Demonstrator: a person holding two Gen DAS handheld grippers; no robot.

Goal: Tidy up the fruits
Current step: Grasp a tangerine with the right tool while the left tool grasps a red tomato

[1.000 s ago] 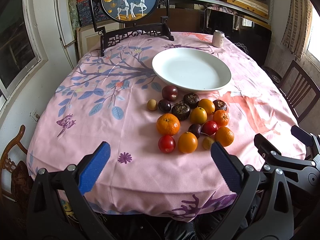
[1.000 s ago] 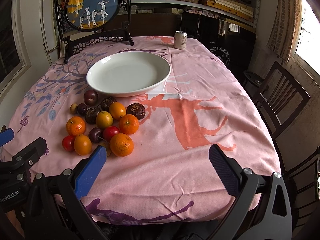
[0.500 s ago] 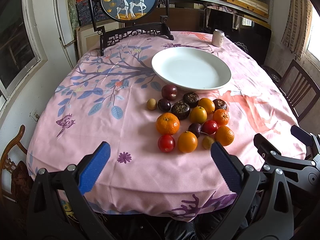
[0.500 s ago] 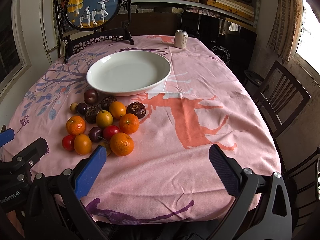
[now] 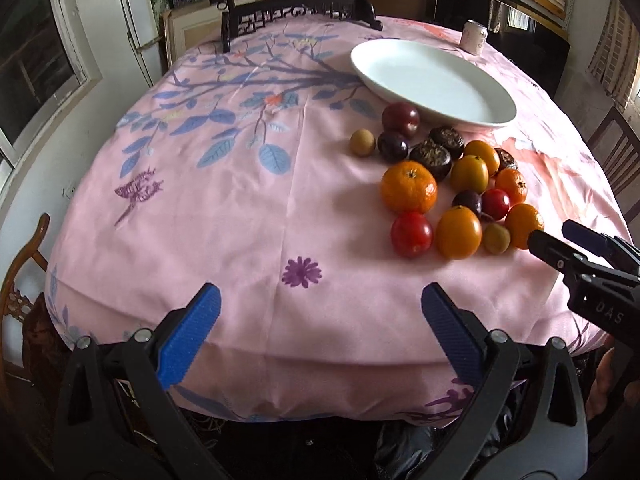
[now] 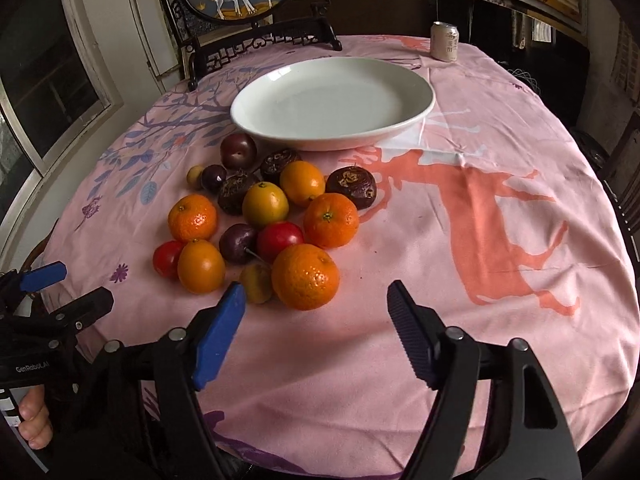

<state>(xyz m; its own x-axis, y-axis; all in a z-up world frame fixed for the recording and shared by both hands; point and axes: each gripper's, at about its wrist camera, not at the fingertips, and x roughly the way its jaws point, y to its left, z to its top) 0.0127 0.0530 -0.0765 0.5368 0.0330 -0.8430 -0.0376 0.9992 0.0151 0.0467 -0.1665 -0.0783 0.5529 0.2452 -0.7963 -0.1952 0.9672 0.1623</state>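
Near the table's front edge, the right gripper [image 6: 314, 308] hangs spread and empty just short of the nearest orange [image 6: 306, 277]; the left gripper [image 5: 318, 312], likewise released, holds nothing. Fruits [image 6: 264, 216] cluster before the bare plate [image 6: 416, 118]. Judging by this, the first pick is starting: advance, straddle that orange, close

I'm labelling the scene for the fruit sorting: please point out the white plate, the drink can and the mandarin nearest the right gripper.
white plate [image 6: 416, 112], right wrist view, on its near-right rim.
drink can [image 6: 445, 42], right wrist view, on the middle of its side.
nearest mandarin [image 6: 306, 277], right wrist view, on the centre of its peel.
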